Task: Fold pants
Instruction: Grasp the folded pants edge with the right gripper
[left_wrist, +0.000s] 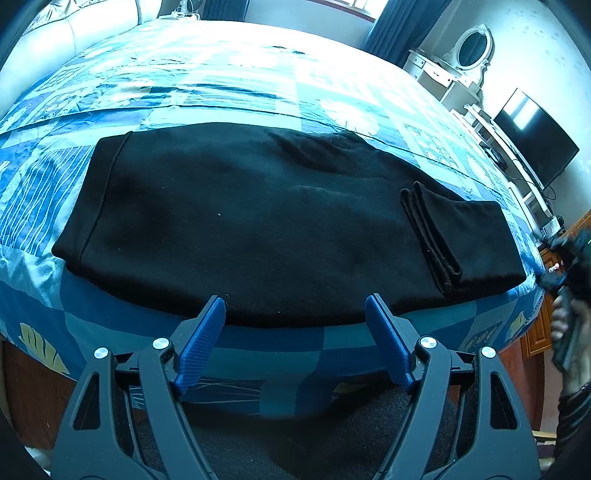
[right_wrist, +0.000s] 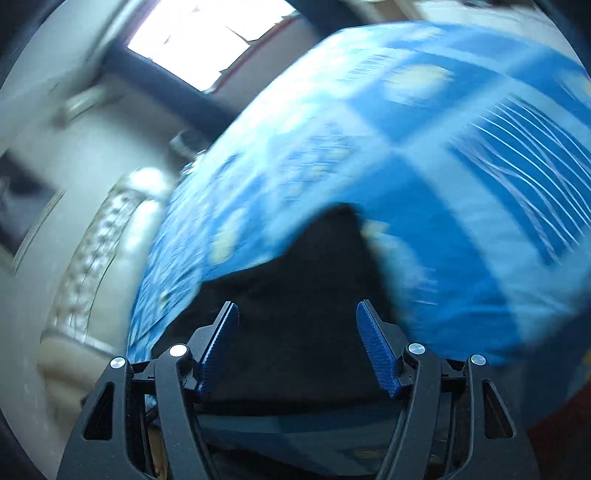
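Black pants lie flat across the blue patterned bedspread, waistband at the left. Their leg ends are folded back on top at the right. My left gripper is open and empty, just in front of the pants' near edge. My right gripper is open and empty above a corner of the black pants; this view is blurred by motion. The right gripper and the hand that holds it also show at the right edge of the left wrist view.
The bed's near edge drops to a dark floor. A white dresser with an oval mirror and a black TV stand at the right. A padded white headboard is on the left in the right wrist view.
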